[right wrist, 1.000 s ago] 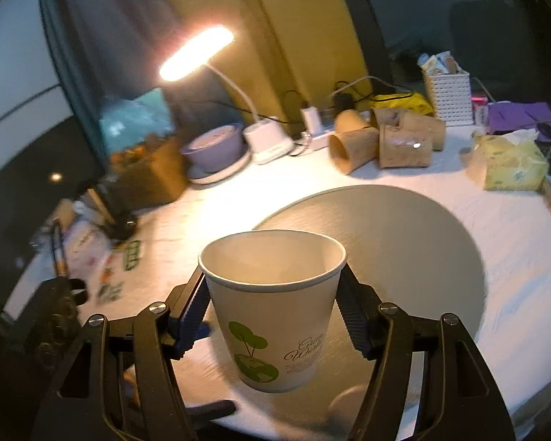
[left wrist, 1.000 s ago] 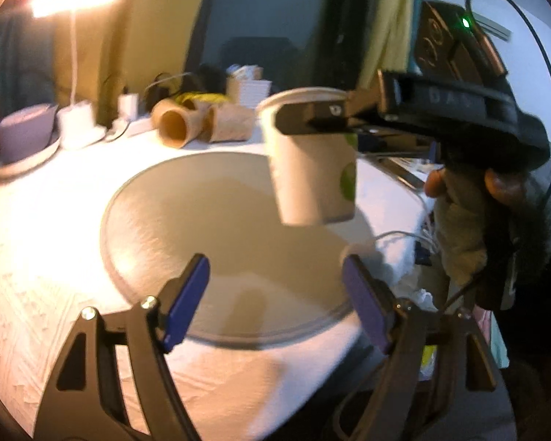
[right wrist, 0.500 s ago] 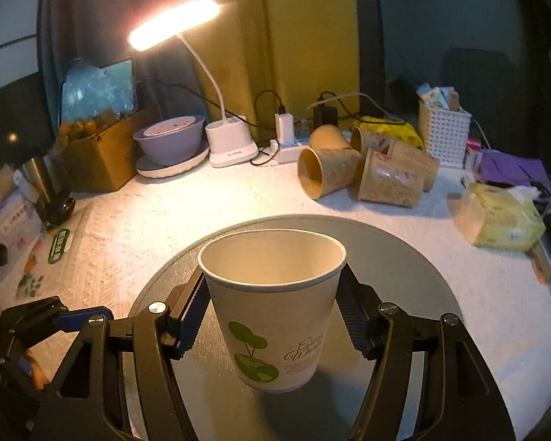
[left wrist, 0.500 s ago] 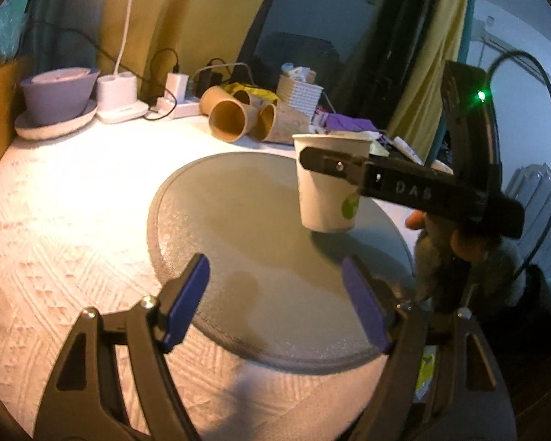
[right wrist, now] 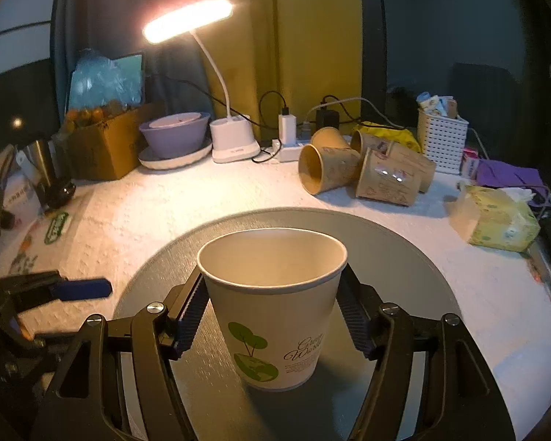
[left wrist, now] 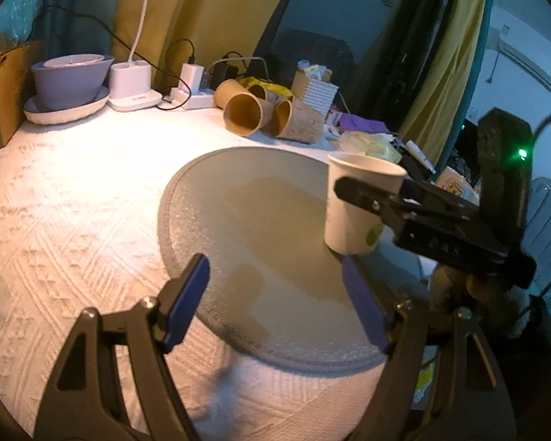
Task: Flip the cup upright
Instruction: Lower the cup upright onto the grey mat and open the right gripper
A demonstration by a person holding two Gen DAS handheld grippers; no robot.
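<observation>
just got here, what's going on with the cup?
The right gripper is shut on a white paper cup with a green tree print, holding it upright, mouth up, over the round grey mat. Its base looks at or just above the mat; contact is hard to tell. The left gripper is open and empty, hovering over the mat's near edge. Some brown paper cups lie on their sides behind.
</observation>
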